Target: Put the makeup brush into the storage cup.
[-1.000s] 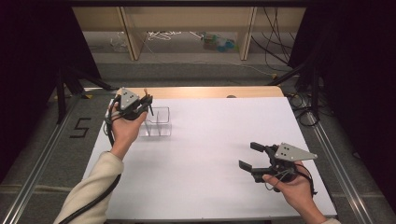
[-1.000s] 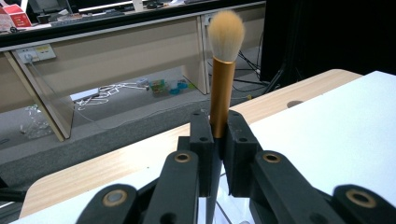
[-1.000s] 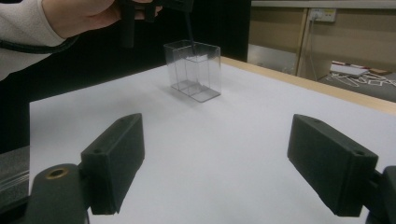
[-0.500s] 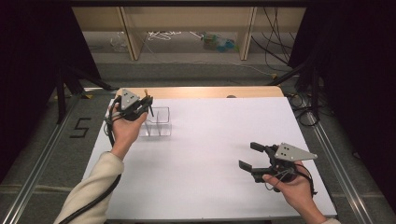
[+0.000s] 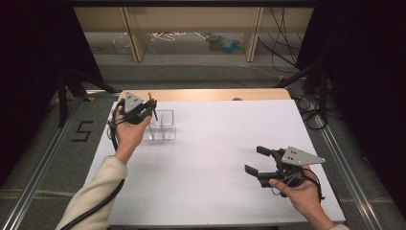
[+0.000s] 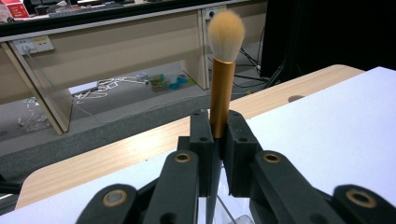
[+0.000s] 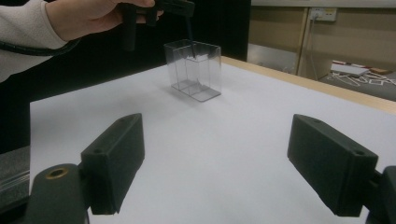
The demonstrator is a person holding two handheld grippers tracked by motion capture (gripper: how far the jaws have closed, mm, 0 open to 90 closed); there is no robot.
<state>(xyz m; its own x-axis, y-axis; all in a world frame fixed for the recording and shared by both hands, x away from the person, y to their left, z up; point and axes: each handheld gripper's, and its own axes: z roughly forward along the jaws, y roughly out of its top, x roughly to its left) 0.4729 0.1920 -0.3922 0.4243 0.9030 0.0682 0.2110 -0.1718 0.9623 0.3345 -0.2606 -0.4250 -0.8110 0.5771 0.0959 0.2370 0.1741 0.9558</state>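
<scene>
Left gripper (image 5: 152, 106): jaws clamped on upright gold-handled makeup brush with cream bristles (image 6: 223, 70), dark handle end dipping into clear plastic 2-compartment box (image 5: 161, 125) on white table (image 5: 215, 158). Right gripper (image 5: 256, 162): jaws wide, holding nothing, well apart.

My left gripper (image 6: 215, 135) covers the brush's (image 6: 223, 70) lower handle in the left gripper view, so I can't see the tip down there. In the right gripper view, my left hand (image 7: 88, 16) is cut off by the top edge, and whether the handle's end touches the box (image 7: 194, 70) floor, I can't tell.
</scene>
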